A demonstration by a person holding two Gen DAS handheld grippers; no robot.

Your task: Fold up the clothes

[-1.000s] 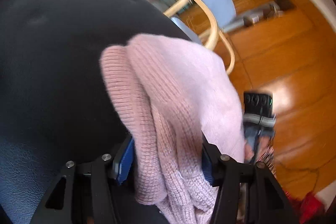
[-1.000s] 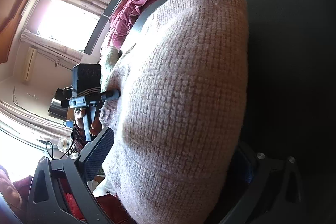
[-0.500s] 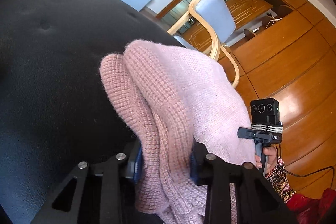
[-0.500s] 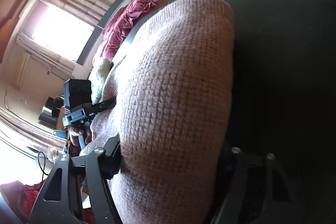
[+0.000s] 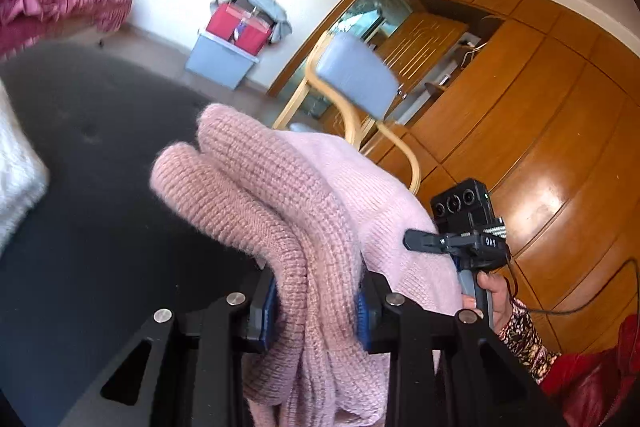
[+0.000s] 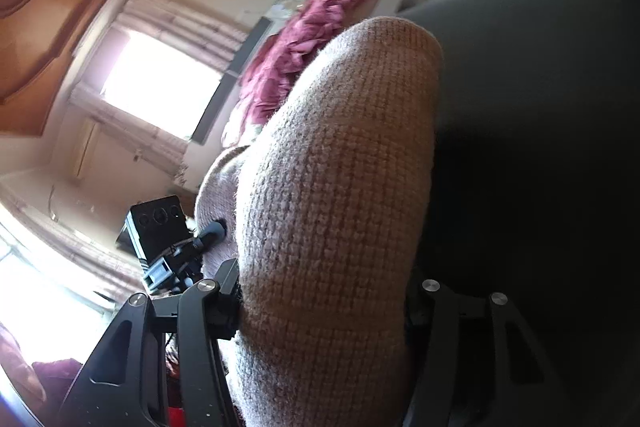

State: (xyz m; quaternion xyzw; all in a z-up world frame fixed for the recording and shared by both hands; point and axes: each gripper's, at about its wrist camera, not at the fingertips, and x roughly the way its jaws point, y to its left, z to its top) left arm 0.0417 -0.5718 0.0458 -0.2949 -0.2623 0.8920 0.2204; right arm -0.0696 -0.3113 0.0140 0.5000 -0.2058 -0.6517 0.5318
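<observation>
In the left wrist view the dark surface (image 5: 100, 227) lay bare across the left and centre, offering open passage. A white fabric (image 5: 16, 187) blocked the far left edge. The bunched pink sweater (image 5: 280, 195) filled the centre, and a wooden chair (image 5: 352, 83) stood beyond at upper right.

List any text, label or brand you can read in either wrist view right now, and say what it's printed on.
"DAS": small white letters on the black mount under the camera of the right gripper, seen in the left wrist view; the reading is uncertain.
Red box on the pale blue bin: a small label or tag shows, too blurred to read.
Pink knit sweater: no lettering or tag visible.
Right wrist view: no readable text.
</observation>
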